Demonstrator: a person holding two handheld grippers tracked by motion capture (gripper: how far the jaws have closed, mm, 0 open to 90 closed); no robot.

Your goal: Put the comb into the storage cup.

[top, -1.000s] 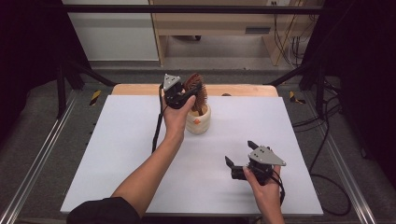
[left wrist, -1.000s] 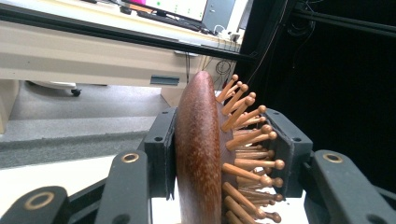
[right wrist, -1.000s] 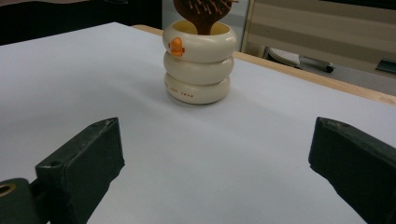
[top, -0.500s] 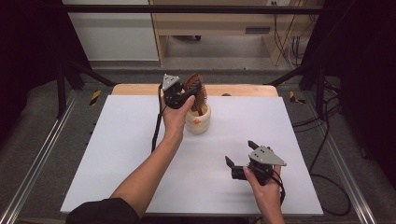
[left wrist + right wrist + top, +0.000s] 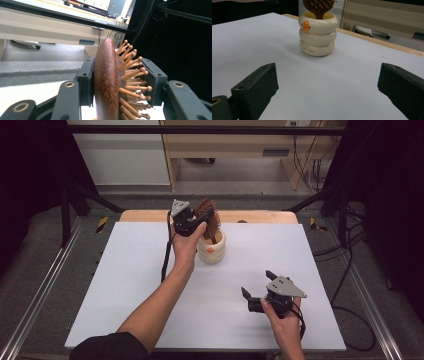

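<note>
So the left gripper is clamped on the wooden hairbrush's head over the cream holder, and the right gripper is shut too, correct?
Not quite. The right gripper is open: the right gripper view shows its jaws spread wide with bare table between them. The left gripper is indeed clamped on the wooden hairbrush over the cream holder.

Even overhead light; white table [image 5: 150, 285] bright, no glare, surroundings left and right near black. Soft shadow beside the cream holder [image 5: 317, 35]. High view soft, low detail. Left gripper view: hairbrush [image 5: 106, 82] sharp, background blurred. Right gripper view: near jaws slightly soft.
</note>
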